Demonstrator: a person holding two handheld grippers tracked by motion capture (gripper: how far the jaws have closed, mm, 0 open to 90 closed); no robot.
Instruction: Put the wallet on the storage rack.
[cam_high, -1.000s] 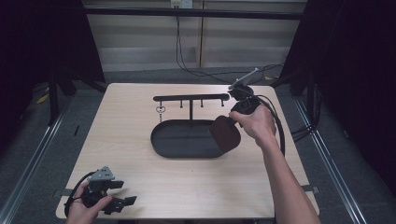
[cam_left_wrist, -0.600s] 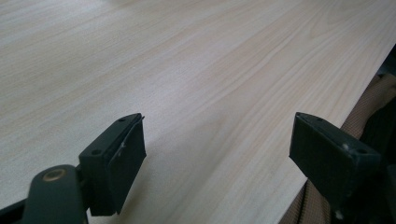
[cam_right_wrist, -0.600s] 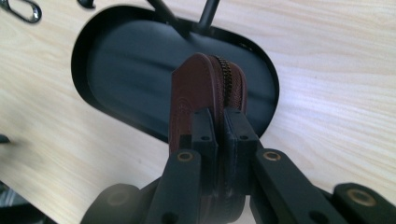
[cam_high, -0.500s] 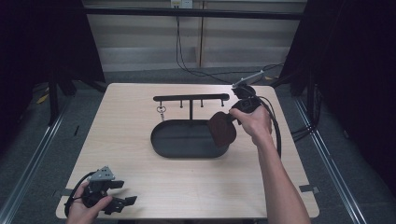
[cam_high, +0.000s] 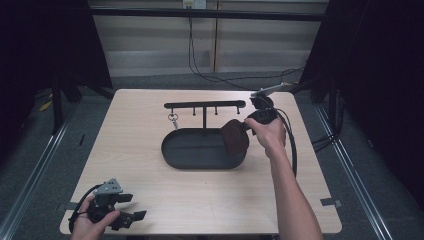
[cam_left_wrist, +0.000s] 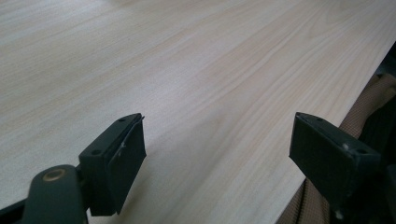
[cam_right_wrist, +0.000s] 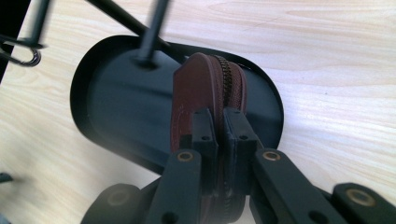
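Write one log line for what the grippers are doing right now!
right gripper: shut on brown pouch | above black tray | left gripper: open, idle

Your forearms are bare, with no sleeves. Your left gripper (cam_high: 131, 217) is black, topped by a grey three-cornered plate, with square screw-dotted pads. Your right gripper (cam_right_wrist: 220, 126) has black jaws on brass-pinned links; black cables trail from both grippers.

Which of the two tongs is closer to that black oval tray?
The right. The right tongs hold a brown zippered pouch over the black oval tray, at its right end. The left tongs rest open at the table's near left corner, well away from it.
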